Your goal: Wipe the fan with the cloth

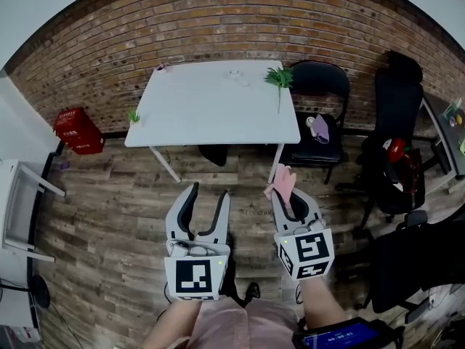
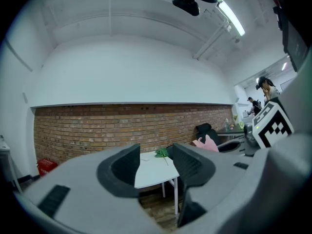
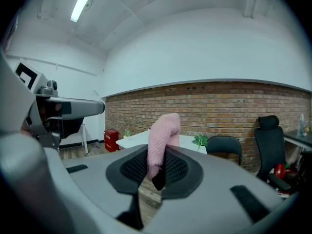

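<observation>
My right gripper [image 1: 292,197] is shut on a pink cloth [image 1: 282,182], whose free end sticks up past the fingertips. In the right gripper view the cloth [image 3: 161,139] is pinched between the dark pads of that gripper [image 3: 155,168]. My left gripper [image 1: 207,196] is open and holds nothing; the left gripper view looks through its gap [image 2: 155,168] at the white table [image 2: 152,173]. Both grippers hang over the wooden floor, short of the white table [image 1: 211,115]. I see no fan in any view.
A green sprig [image 1: 280,77] and small items [image 1: 237,75] lie on the table. A black folding chair [image 1: 320,111] stands to its right, with dark office chairs [image 1: 396,144] beyond. A red box [image 1: 77,131] sits against the brick wall, and a white frame [image 1: 22,202] stands at the left.
</observation>
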A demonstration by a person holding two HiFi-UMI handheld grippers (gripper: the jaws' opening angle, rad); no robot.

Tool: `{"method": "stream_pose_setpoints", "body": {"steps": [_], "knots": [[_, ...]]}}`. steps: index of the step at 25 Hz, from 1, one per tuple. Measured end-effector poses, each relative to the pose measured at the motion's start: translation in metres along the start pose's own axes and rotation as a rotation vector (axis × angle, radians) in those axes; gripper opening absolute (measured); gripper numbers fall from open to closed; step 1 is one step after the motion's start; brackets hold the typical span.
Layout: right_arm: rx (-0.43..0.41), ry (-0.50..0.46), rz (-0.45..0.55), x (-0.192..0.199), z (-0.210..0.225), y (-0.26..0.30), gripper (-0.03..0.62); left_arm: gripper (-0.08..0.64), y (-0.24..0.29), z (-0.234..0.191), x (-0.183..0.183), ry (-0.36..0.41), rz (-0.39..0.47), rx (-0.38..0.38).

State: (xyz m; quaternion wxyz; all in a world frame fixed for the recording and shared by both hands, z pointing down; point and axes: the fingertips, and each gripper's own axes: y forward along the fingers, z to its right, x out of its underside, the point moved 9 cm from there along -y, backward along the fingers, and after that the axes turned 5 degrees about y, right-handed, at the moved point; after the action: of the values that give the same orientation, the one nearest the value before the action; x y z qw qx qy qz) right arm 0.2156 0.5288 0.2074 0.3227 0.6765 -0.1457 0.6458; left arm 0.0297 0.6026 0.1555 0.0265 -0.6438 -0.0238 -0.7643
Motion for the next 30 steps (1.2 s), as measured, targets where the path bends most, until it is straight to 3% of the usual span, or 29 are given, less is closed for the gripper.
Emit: {"method": "stream_pose_setpoints", "body": {"steps": [8, 17, 30], "knots": [[0.008, 0.008, -0.032, -0.012, 0.013, 0.115, 0.060, 0.213, 0.100, -0.064, 0.025, 0.023, -0.001, 0.040], [0.051, 0.002, -0.004, -0.059, 0.023, 0.214, 0.060, 0.213, 0.186, -0.138, 0.018, 0.034, 0.027, 0.060], [0.114, 0.033, -0.015, -0.064, 0.060, 0.279, 0.060, 0.213, 0.269, -0.157, 0.038, 0.033, -0.001, 0.130]]}}
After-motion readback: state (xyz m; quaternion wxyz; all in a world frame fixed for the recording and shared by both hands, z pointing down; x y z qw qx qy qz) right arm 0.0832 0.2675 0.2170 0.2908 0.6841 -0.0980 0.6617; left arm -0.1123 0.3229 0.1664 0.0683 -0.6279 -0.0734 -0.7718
